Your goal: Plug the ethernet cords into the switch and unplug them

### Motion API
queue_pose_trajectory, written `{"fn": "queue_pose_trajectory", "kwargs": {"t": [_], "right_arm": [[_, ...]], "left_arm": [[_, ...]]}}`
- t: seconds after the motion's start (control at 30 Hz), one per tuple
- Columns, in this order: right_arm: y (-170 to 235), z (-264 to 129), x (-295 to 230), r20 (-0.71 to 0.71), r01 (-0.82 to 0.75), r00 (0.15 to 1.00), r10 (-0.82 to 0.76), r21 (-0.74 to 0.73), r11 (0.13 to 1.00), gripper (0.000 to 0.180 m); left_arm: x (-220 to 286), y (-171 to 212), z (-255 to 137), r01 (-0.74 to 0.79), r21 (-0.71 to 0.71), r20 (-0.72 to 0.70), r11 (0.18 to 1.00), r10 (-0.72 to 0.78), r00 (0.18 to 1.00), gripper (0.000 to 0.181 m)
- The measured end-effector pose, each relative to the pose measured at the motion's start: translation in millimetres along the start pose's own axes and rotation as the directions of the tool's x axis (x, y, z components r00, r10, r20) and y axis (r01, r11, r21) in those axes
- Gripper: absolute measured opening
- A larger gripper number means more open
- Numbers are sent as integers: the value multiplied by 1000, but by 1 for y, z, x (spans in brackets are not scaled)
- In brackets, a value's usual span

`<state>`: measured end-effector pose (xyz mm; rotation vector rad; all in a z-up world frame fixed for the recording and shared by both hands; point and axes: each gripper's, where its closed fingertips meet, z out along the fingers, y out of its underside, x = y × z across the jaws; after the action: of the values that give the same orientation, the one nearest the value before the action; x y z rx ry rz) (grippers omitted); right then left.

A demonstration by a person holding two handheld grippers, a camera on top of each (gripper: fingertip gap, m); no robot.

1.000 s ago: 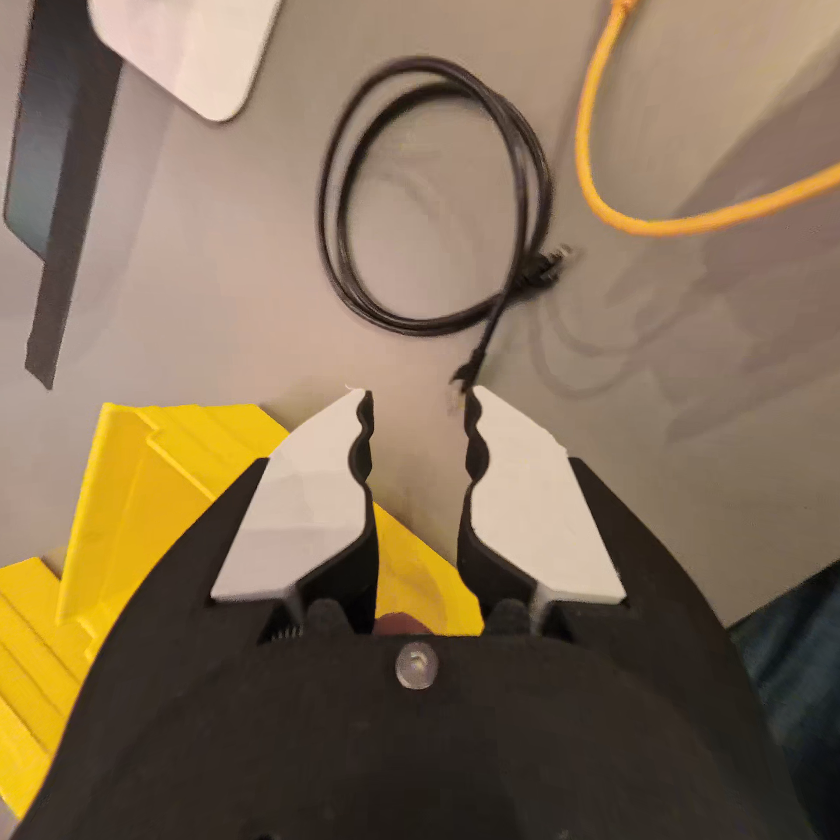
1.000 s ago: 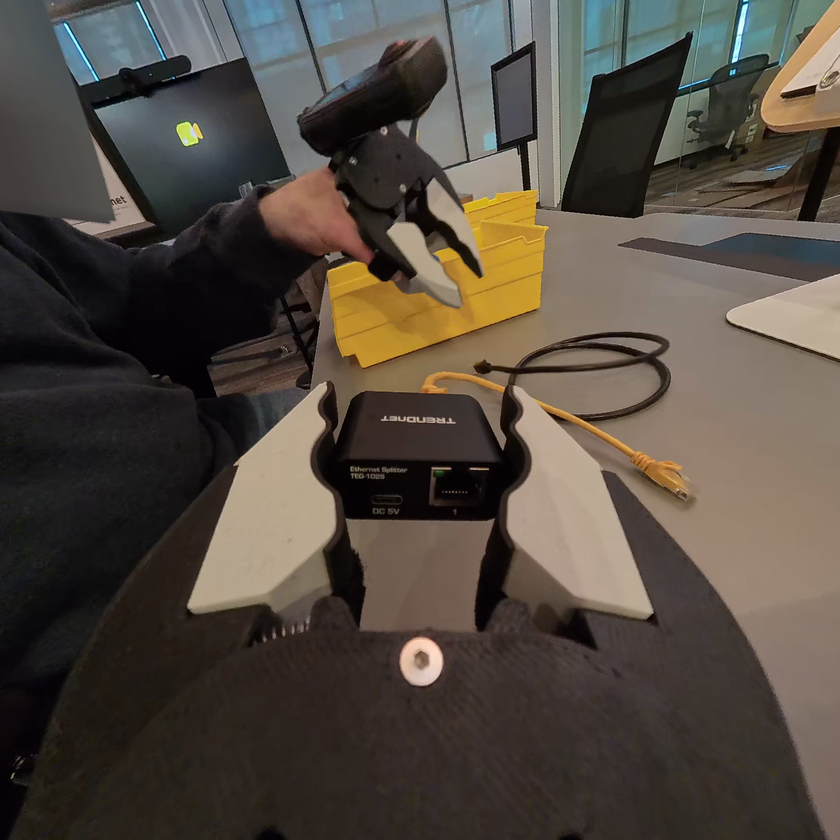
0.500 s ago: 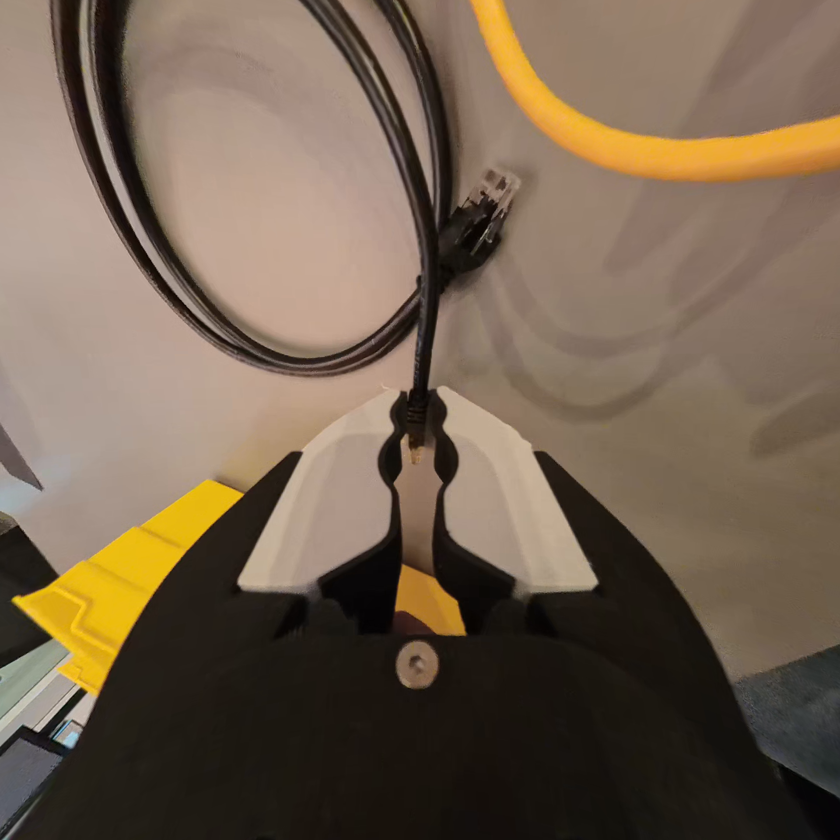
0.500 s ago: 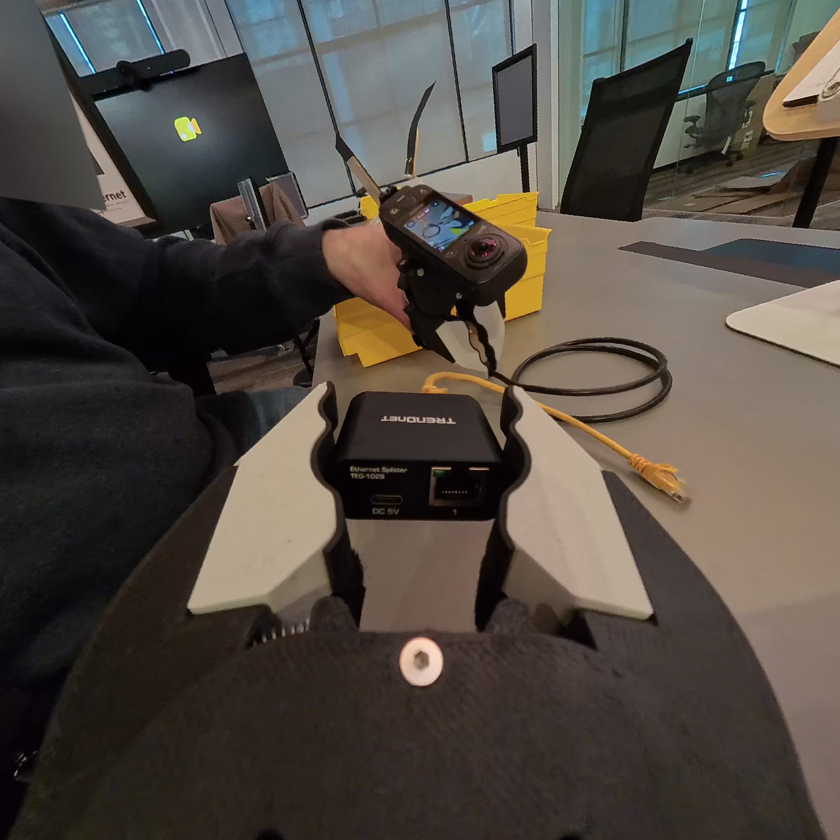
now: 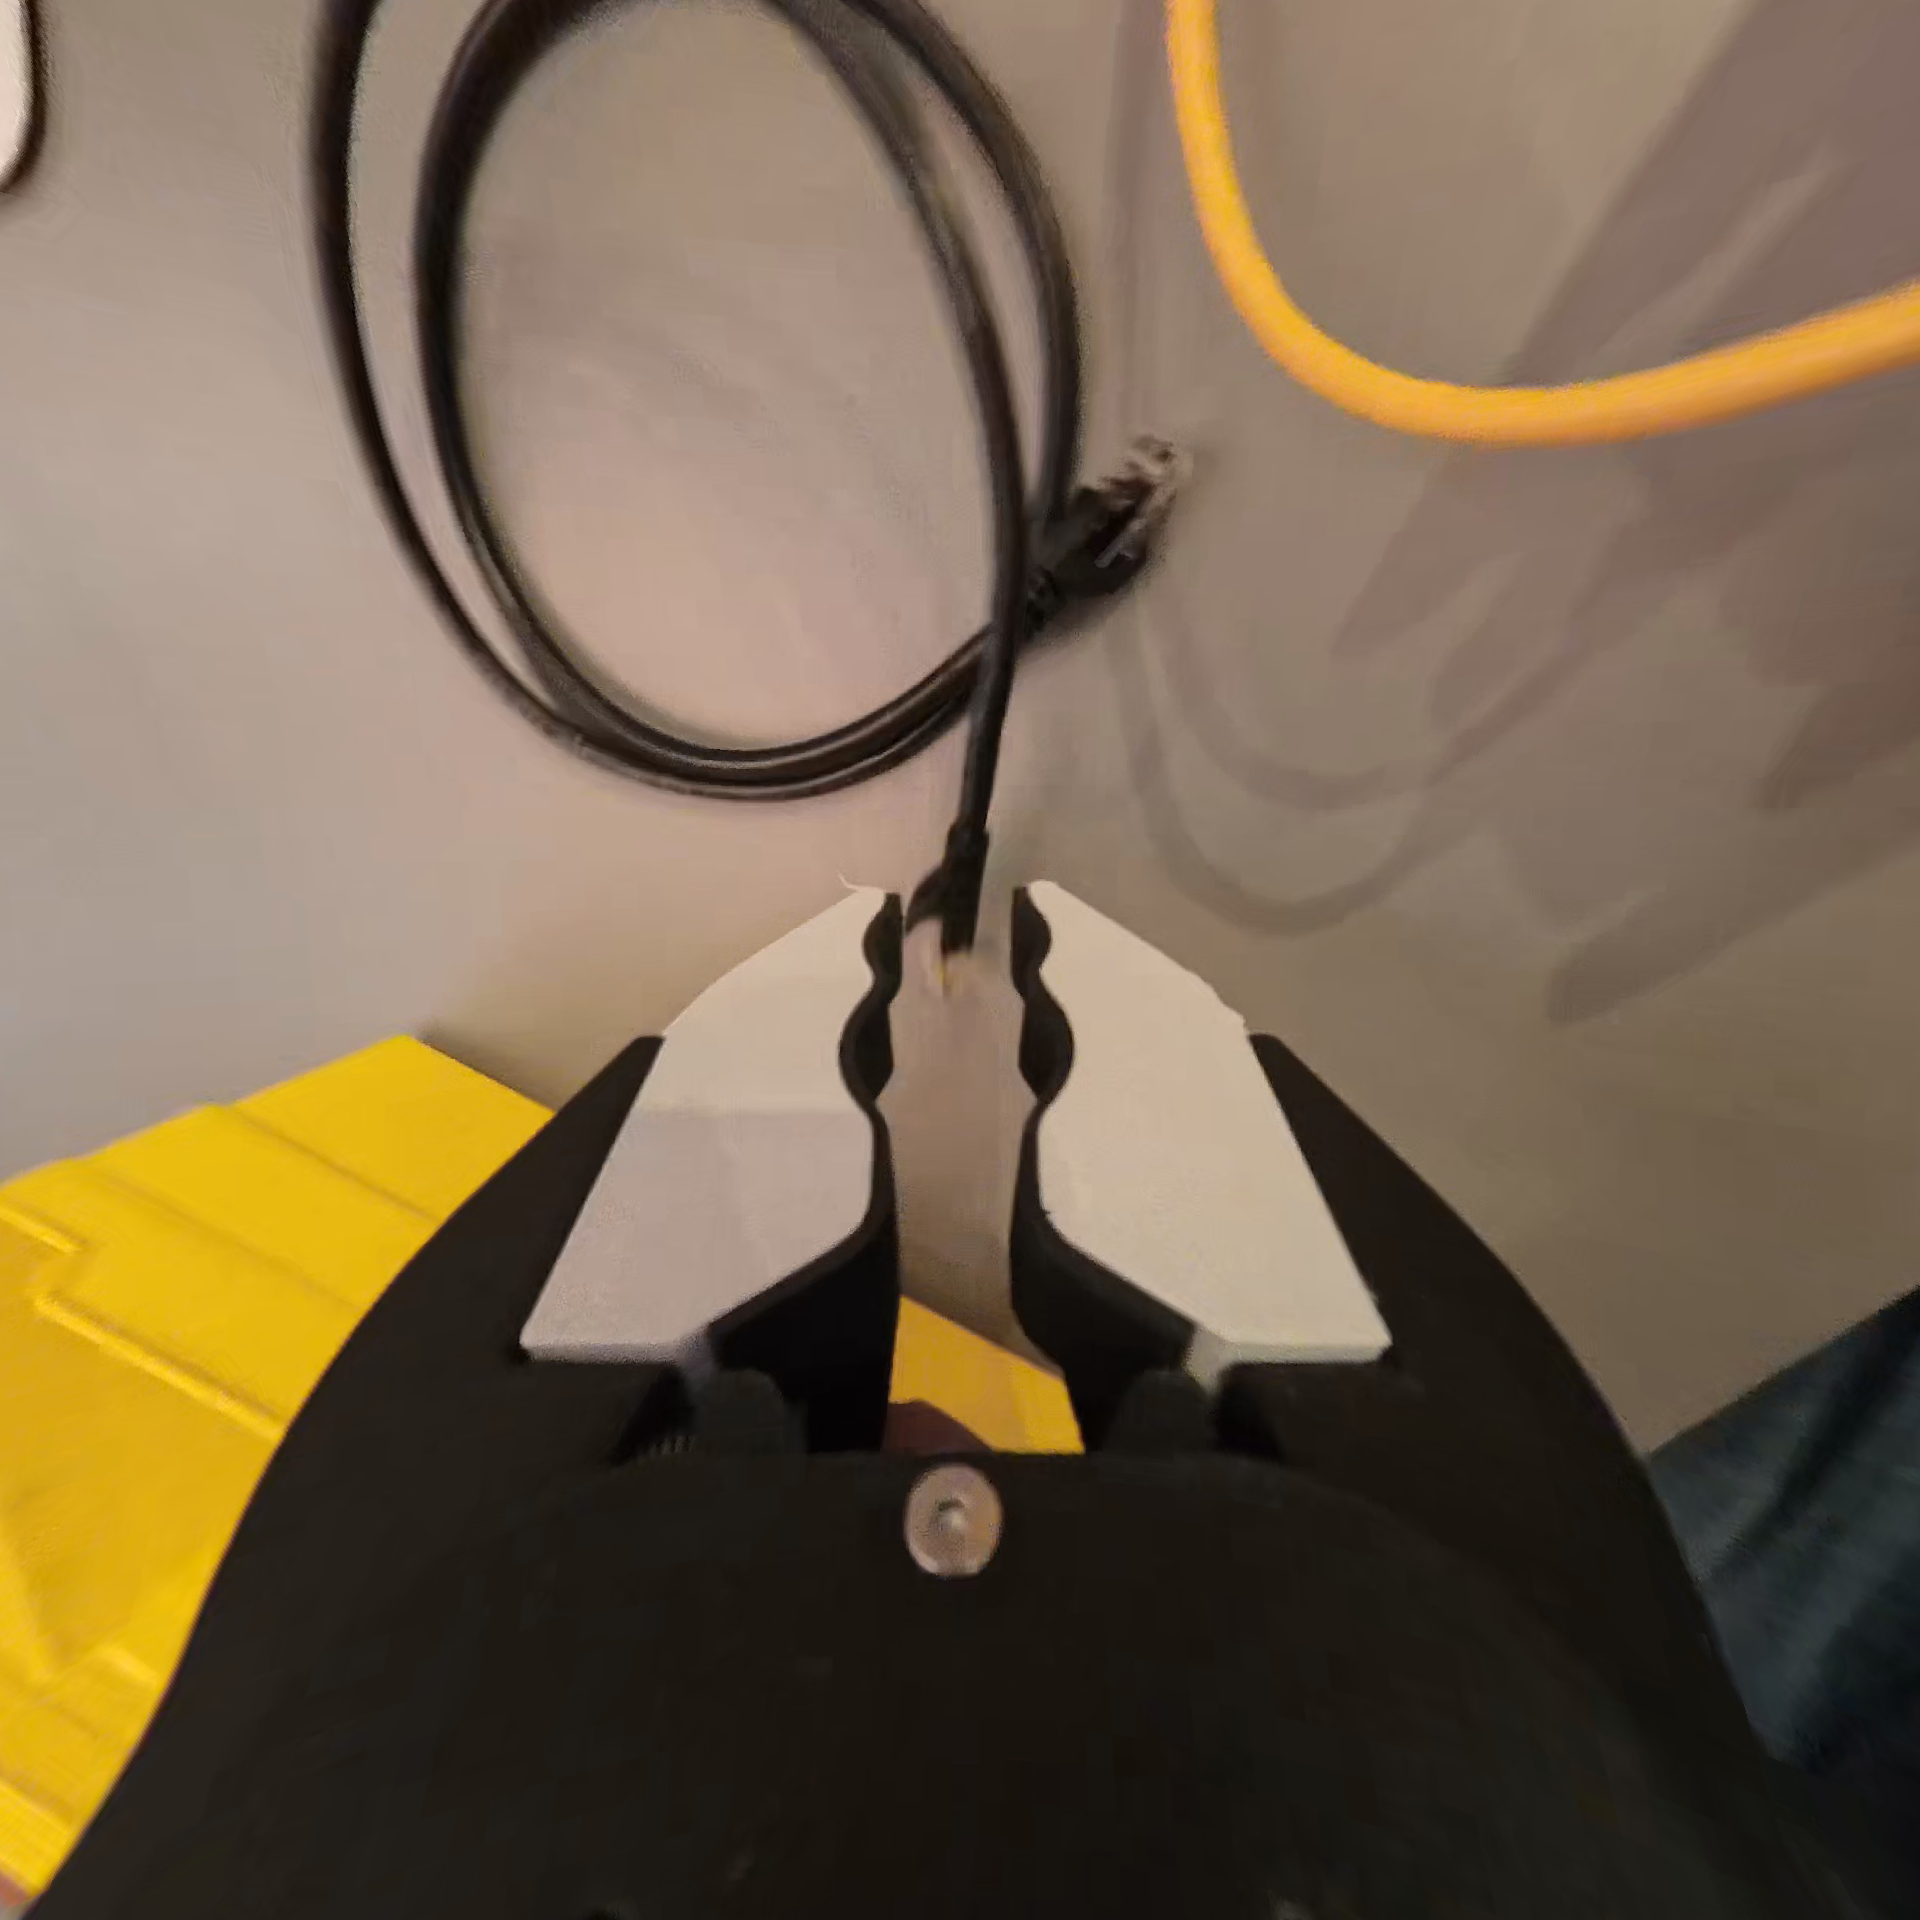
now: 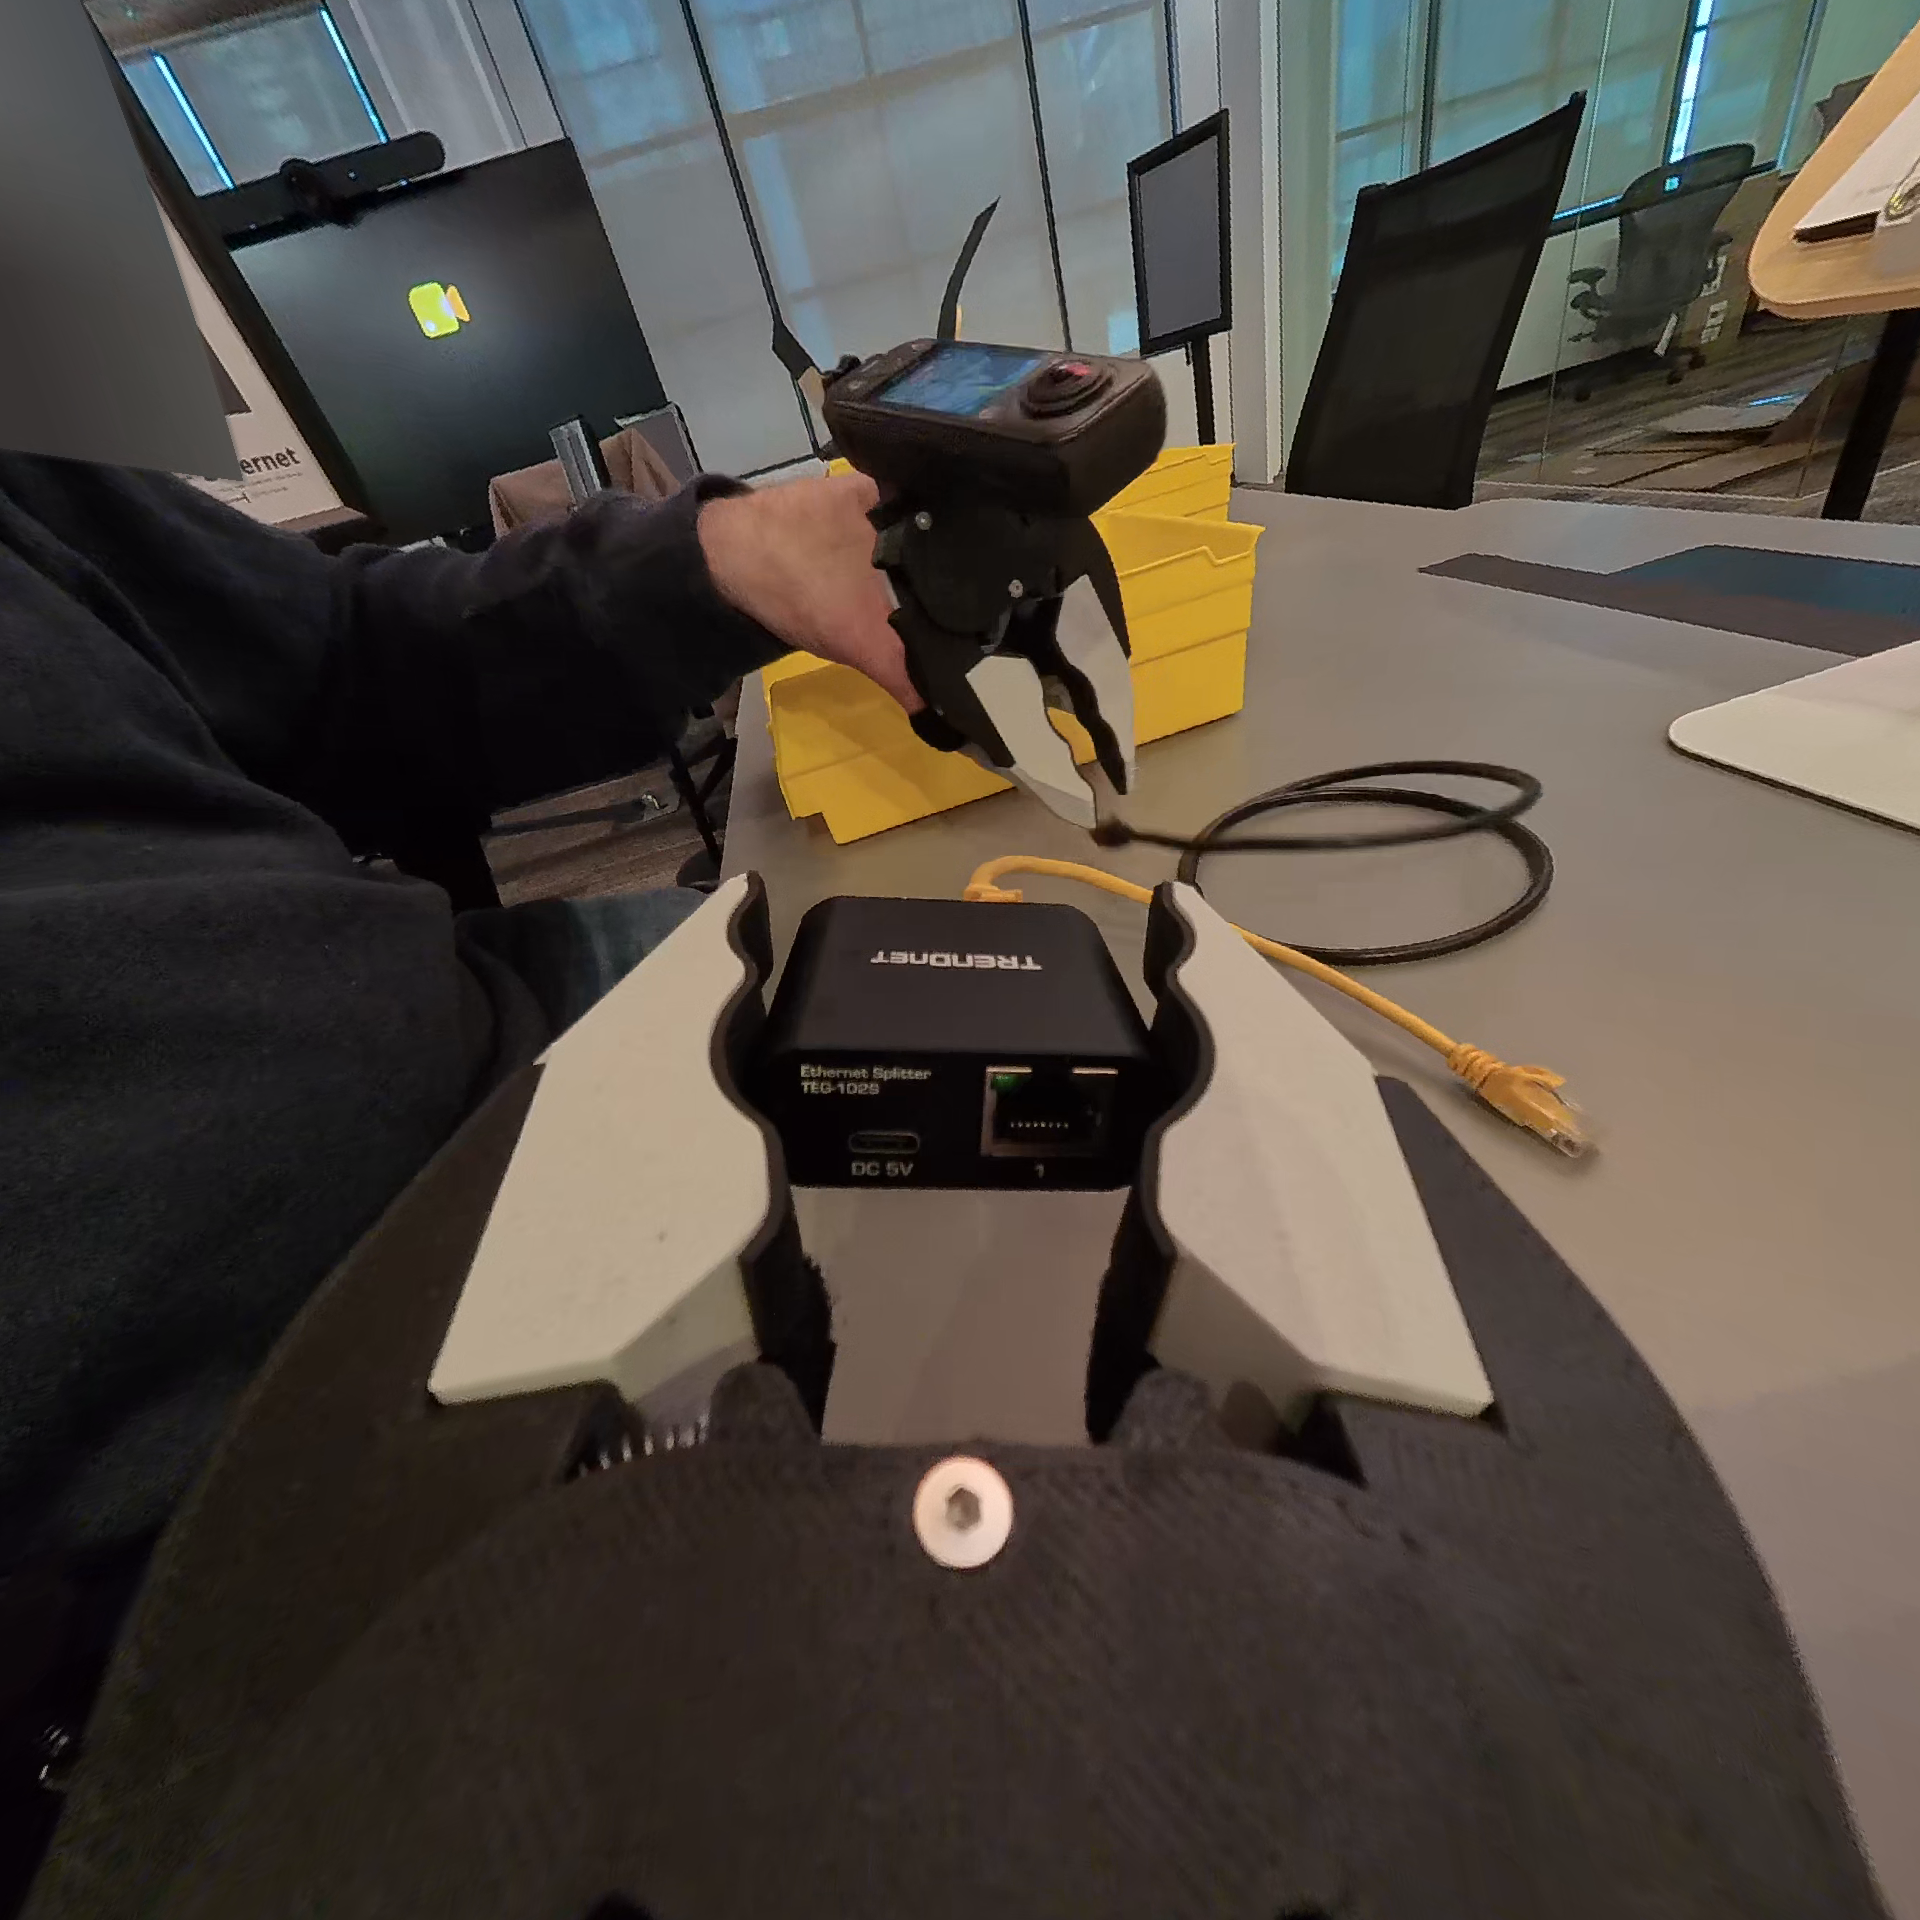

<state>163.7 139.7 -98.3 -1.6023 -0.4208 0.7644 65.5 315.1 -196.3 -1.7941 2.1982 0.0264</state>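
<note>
Clamping switch (image 6: 956, 1049), black cord (image 5: 977, 790) between fingertips

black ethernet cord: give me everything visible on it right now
The black ethernet cord is thin, round and rubbery-looking, coiled in a loose double loop lying flat on the grey table. One plug, clear-tipped with a black boot, rests on the table beside the loop. The other end rises off the coil into the open fingers of the left tool, near its left finger; contact is unclear through blur. It is plugged into nothing.
</note>
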Motion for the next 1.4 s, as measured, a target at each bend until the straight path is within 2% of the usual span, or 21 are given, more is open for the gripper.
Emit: {"fn": "queue_pose_trajectory", "kwargs": {"t": [0.03, 0.1, 0.13, 0.23, 0.3, 0.37, 0.43, 0.5, 0.63, 0.73, 0.77, 0.83, 0.87, 0.9, 0.97, 1.07, 1.13, 1.17, 1.23, 1.3, 1.4], "right_arm": [[0, 0, 0, 2, -1, 1000, 1, 1, 1000, 72], [1, 1, -1, 3, -2, 1000, 2, 0, 1000, 72], [1, 1, -1, 5, -3, 1000, 3, 0, 1000, 72], [1, 0, -1, 9, -3, 1000, 3, 1, 1000, 73], [1, 0, -1, 9, -2, 1000, 2, 3, 1000, 72], [-1, -1, -1, 6, -1, 1000, 1, 9, 1000, 72], [-2, -3, -1, 2, -2, 1000, 2, 15, 1000, 72], [-2, -6, 0, -2, -4, 1000, 5, 19, 1000, 72], [-3, -9, -1, 2, -7, 1000, 7, 24, 1000, 72], [-2, -10, -2, 5, -6, 1000, 5, 22, 1000, 72], [-3, -10, -2, 8, -5, 1000, 4, 22, 1000, 72], [-3, -10, -4, 14, -2, 1000, 2, 23, 1000, 72], [-3, -10, -4, 15, -1, 1000, 1, 24, 1000, 72], [-3, -10, -4, 14, -2, 1000, 1, 24, 1000, 72], [-4, -10, -4, 11, 0, 1000, -1, 27, 1000, 72], [-5, -11, -5, 10, 1, 1000, -1, 33, 999, 72], [-5, -11, -5, 12, 1, 1000, -1, 32, 999, 72], [-5, -11, -5, 13, 2, 1000, -2, 32, 999, 72], [-5, -10, -5, 18, 2, 1000, -3, 36, 999, 72], [-6, -8, -6, 24, 4, 1000, -5, 41, 999, 72], [-8, -7, -9, 30, 13, 999, -14, 45, 999, 72]], "left_arm": [[-4, -1, 0, 67, 22, 10, 998, -67, 998, 22], [1, -7, 3, 182, 78, -52, 980, -178, 983, 35], [7, -8, 7, 186, 76, -72, 980, -180, 981, 43], [9, -6, 21, 49, 6, 33, 999, -49, 998, 49], [8, -16, 27, 4, 15, 51, 1000, -4, 999, 46], [3, -28, 31, -26, 20, 67, 999, 25, 997, 33], [7, -36, 36, -117, 9, 46, 993, 116, 992, 15], [5, -38, 36, -234, -31, 86, 972, 235, 968, 10], [13, -32, 31, -517, -108, 134, 849, 528, 839, 6], [24, -23, 24, -694, -123, 163, 709, 704, 691, 5], [30, -21, 21, -773, -106, 177, 626, 777, 605, 5], [37, -13, 16, -857, -75, 198, 510, 850, 489, 5], [33, -6, 16, -873, -98, 200, 478, 869, 453, 6], [25, 2, 16, -862, -139, 186, 487, 868, 461, 7], [16, 14, 14, -772, -141, 138, 620, 784, 605, 41], [7, 14, -3, -503, -80, 109, 860, 509, 854, 44], [4, 22, -11, -220, -101, 63, 970, 227, 972, 48], [11, 24, -13, -78, -86, 12, 993, 79, 997, 43], [25, 17, -13, 162, -11, -92, 987, -162, 982, 34], [27, 20, -6, 271, -26, -93, 962, -273, 958, 24], [29, 25, 10, 371, -63, -105, 926, -376, 921, 33]]}}
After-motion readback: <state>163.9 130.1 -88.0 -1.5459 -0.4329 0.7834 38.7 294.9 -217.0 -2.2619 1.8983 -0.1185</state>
